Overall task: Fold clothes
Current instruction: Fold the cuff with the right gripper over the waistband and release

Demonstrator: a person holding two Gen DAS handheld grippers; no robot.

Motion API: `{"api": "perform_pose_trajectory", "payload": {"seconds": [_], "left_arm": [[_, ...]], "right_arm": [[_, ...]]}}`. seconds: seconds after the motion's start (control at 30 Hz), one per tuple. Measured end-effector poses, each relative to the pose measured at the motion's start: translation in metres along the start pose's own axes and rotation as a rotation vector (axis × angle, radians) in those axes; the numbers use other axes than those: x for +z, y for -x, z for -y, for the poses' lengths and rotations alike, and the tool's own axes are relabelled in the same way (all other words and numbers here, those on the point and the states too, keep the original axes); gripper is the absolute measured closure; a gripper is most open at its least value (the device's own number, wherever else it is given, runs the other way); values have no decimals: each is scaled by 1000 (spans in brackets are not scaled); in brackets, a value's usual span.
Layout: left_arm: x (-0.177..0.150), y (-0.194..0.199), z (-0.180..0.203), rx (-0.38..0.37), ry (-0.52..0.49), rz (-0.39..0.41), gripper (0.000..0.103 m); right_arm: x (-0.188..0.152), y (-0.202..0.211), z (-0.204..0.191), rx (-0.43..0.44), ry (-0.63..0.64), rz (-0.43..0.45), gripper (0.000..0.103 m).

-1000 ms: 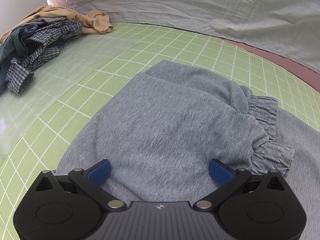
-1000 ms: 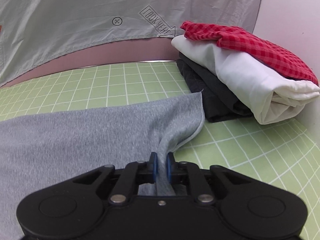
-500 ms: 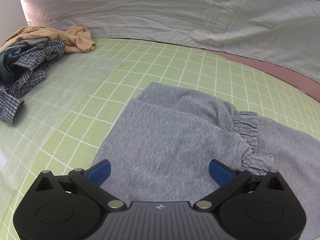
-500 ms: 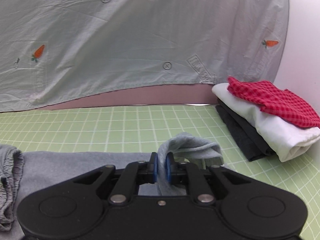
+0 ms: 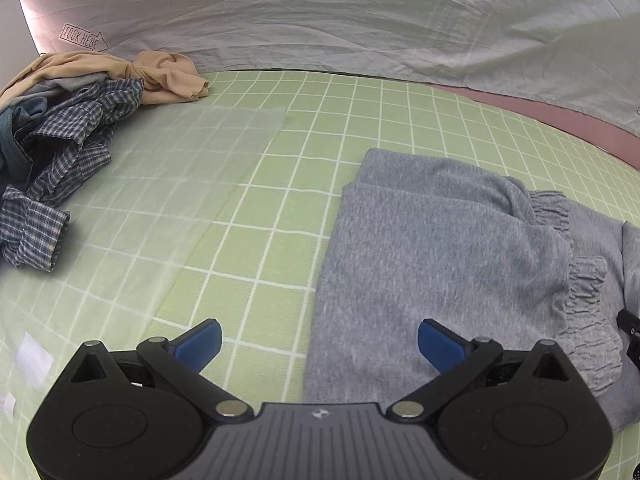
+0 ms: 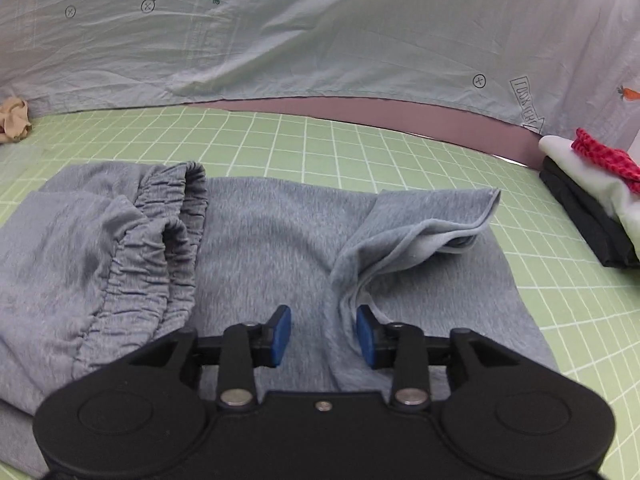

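A grey garment (image 5: 440, 248) with an elastic waistband (image 6: 172, 232) lies folded on the green grid mat (image 5: 280, 184). My left gripper (image 5: 320, 344) is open and hovers over the garment's left edge with nothing between its blue pads. My right gripper (image 6: 323, 336) is open too, low over the middle of the grey garment (image 6: 272, 248). The turned-over corner (image 6: 432, 216) rests loose on the cloth just ahead, its ridge running down beside the right pad (image 6: 366, 338).
A heap of unfolded clothes (image 5: 60, 140), checked blue and beige, sits at the mat's far left. A folded stack (image 6: 592, 200) of black, white and red-checked items stands at the right. A pale printed sheet (image 6: 320, 32) hangs behind.
My right gripper carried the grey corner left over the garment, then opened and let it go. The left gripper drew back and to the left, staying open.
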State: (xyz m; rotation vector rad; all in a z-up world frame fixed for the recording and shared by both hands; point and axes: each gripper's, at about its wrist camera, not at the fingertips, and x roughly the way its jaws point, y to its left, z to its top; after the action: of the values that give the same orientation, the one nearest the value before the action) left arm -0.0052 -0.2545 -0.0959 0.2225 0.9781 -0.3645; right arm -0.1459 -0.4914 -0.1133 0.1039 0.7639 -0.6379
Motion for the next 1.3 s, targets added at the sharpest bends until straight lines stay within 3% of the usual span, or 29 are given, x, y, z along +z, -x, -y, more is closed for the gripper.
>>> {"api": "perform_pose_trajectory", "payload": {"seconds": [0.1,0.2,0.27,0.3,0.5,0.53,0.57,0.6,0.67,0.8,0.9,1.0,1.07,1.17,1.3], "left_arm": [[-3,-4,-8,-11,-6,-16,0],[-6,-7,-12,-8,-24,-25,0],[-8,-10,-13,-8,-29,-34,0],[-9,-12,-13,-12,-26,-40,0],[-17,-15,-12,-12,-24,-54,0],[-18,-15,-12,-12,-24,-55,0],[-19,-16,-12,-12,-24,-55,0],[-20,-16,-12,-12,-24,-55,0],[-23,-16,-11,-12,-25,-55,0],[-24,-14,-10,-11,-29,-53,0],[-25,-14,-10,-14,-28,-54,0],[-25,-13,-11,-17,-27,-53,0],[-26,-13,-11,-19,-26,-53,0],[-29,-13,-12,-20,-16,-55,0],[-30,-13,-12,-21,6,-57,0]], "right_arm": [[3,17,7,-1,-64,36,60],[2,32,22,-75,-115,67,49],[-3,29,35,-98,-168,50,39],[-6,25,42,-99,-199,32,39],[-20,-3,68,-64,-385,-48,40],[-21,-5,69,-43,-405,-48,45],[-22,-7,68,-22,-415,-50,61],[-21,-6,64,-11,-398,-45,69],[-19,-1,52,8,-339,-26,78],[-20,17,31,145,-273,-4,79],[-27,25,14,189,-227,-28,79],[-32,34,11,185,-230,-26,77],[-32,43,18,170,-274,5,68],[-27,52,34,86,-328,60,66],[-24,37,56,22,-384,38,62]]}}
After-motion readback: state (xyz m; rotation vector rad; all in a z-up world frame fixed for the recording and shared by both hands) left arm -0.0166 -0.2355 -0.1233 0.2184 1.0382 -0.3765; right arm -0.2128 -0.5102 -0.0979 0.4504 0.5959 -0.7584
